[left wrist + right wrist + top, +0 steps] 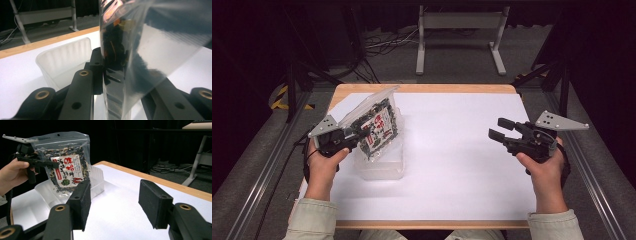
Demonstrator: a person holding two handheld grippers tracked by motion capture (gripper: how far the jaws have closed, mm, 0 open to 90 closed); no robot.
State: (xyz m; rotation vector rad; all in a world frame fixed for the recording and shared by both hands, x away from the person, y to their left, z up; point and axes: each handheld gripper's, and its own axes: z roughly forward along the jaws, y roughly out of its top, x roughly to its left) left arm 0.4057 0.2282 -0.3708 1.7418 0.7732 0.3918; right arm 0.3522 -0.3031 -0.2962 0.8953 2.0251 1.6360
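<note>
A clear zip bag of dark dried food with a red-and-white label (377, 122) (66, 167) stands upright over a clear plastic container (382, 162) (96, 182) at the table's left. My left gripper (361, 135) (53, 165) is shut on the bag's side edge, and its own view has the bag (117, 57) pinched between the black jaws. My right gripper (497, 131) (112, 205) hovers at the right of the table, apart from the bag, jaws open and empty.
A white sheet (452, 165) covers the wooden table (422, 88). A white metal stand (459, 35) and cables lie on the floor beyond the far edge. Dark rails run along both sides.
</note>
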